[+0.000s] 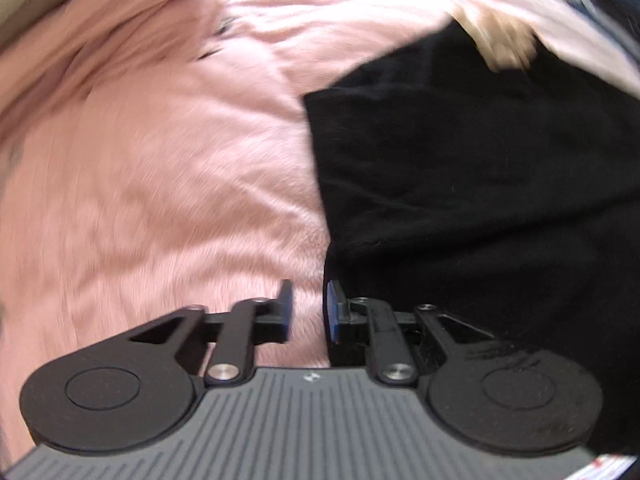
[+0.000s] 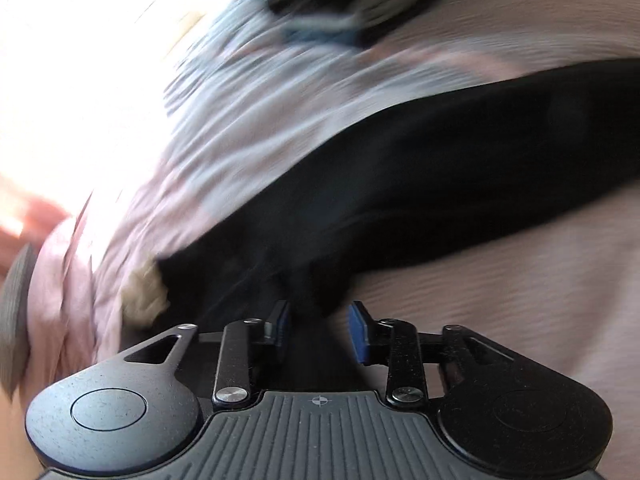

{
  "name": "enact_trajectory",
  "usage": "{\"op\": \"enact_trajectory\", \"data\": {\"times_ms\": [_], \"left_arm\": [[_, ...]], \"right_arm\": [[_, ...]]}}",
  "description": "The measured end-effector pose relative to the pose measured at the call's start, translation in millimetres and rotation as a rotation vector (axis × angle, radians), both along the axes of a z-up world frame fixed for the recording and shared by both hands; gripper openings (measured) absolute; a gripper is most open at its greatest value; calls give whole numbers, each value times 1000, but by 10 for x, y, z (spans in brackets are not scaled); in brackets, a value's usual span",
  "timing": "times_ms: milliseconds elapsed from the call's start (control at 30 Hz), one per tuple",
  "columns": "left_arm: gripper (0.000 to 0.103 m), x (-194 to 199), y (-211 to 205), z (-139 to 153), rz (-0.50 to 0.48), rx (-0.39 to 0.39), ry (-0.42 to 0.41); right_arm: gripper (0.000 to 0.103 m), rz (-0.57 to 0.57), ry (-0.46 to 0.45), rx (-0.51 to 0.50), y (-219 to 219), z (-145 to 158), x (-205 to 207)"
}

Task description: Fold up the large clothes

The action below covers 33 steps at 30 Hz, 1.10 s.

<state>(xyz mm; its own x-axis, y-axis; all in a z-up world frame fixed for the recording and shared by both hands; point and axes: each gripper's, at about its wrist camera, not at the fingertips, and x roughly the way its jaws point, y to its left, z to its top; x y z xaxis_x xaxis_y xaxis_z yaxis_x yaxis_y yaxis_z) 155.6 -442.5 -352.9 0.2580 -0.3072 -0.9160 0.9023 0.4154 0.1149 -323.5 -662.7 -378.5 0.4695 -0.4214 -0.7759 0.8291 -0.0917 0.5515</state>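
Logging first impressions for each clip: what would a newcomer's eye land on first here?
The black garment stands out, spread dark across the pink fuzzy bedcover on the right of the left wrist view. In the right wrist view it runs as a dark band toward the right gripper, whose jaws stand apart. The left gripper hangs open just beside the cloth's edge.

A black garment [image 1: 460,184] lies plain and unpatterned on a pink bedcover [image 1: 160,184] with a fine wavy ribbed texture that washes out near white where the light hits it. Beside the black cloth sits a small tan fuzzy patch [image 2: 146,294], and further off there's a blurred heap in white, blue and black [image 2: 320,12]. Both grippers, left [image 1: 308,310] and right [image 2: 319,330], are matte black with blue pads on the fingers [image 2: 358,332], silver pivot screws and a grey ridged body.
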Motion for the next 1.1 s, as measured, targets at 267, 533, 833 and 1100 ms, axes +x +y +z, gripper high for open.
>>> {"op": "enact_trajectory", "data": {"times_ms": [267,533,833,1100], "left_arm": [[36,-153,-33,326,172,-79,172],[36,-391,-254,410,196,-110,253],[36,-296,-43,553,253,-142,267],[36,-9,287,687,344,-192,272]], "right_arm": [[37,-686,-199,51,-102,-402,-1965],[0,-605,-111,7,-399,-477,-1982],[0,-65,472,-390,-622,926,-332],[0,677,368,-920,842,1756,2070]]}}
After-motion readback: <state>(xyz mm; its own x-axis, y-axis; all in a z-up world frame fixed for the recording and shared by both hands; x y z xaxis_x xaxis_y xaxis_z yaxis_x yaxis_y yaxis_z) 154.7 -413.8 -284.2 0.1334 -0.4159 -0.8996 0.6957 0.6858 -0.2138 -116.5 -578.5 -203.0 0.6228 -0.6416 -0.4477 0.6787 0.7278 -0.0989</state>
